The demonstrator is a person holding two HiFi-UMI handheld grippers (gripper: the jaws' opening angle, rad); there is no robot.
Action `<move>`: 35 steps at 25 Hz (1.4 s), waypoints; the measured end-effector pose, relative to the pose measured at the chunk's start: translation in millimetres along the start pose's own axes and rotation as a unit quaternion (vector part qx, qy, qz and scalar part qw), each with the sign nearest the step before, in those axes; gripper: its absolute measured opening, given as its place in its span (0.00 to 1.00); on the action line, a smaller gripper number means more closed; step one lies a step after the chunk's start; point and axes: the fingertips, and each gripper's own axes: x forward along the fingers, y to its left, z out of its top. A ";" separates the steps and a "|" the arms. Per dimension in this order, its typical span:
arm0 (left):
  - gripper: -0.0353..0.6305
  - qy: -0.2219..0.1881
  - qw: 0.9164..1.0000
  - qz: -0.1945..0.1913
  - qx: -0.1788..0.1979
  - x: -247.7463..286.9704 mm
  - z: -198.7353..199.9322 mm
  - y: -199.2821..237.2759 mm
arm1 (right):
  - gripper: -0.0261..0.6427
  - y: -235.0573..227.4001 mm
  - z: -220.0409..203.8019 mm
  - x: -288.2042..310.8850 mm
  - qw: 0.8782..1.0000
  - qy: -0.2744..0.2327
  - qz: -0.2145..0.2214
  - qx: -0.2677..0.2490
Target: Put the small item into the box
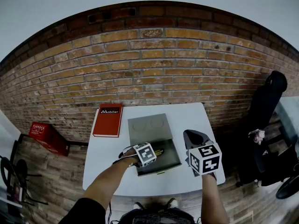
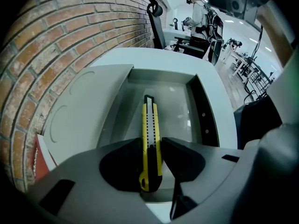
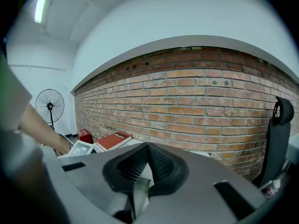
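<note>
Pointing its blade end toward the far wall, long axis near-to-far, one yellow utility knife (image 2: 149, 120) sits in the one grey box (image 2: 206, 116) between the left gripper (image 2: 151, 144)'s released jaws, while the right gripper (image 3: 148, 146) is clenched, empty.

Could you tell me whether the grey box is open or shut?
Open: the box has its lid folded back, and the yellow knife lies inside.
</note>
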 end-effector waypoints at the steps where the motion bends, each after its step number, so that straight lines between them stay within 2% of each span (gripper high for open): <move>1: 0.29 -0.005 1.000 0.000 -0.002 0.6 1.3 0.5 | 0.07 0.0 -0.3 -0.1 1.000 0.000 0.000 0.000; 7: 0.29 -0.017 1.000 0.011 -0.001 -10.2 7.8 0.3 | 0.07 1.6 0.6 -1.2 1.000 -0.003 0.003 -0.001; 13: 0.29 -0.055 0.998 0.030 -0.005 -27.9 24.0 6.0 | 0.07 5.7 2.6 -1.0 1.000 -0.005 0.009 -0.001; 22: 0.29 -0.086 0.994 0.058 -0.026 -55.2 26.4 15.8 | 0.07 15.1 7.7 2.2 1.000 -0.008 0.019 -0.005; 25: 0.29 -0.108 0.991 0.076 -0.031 -68.1 30.7 23.6 | 0.07 17.7 9.3 3.3 1.000 -0.009 0.022 -0.006; 30: 0.26 -0.136 0.986 0.086 -0.046 -91.7 35.1 27.4 | 0.07 22.1 11.9 5.3 1.000 -0.011 0.027 -0.007; 35: 0.25 -0.187 0.973 0.118 -0.067 -120.9 42.9 40.8 | 0.07 25.3 15.5 7.7 0.999 -0.014 0.031 -0.008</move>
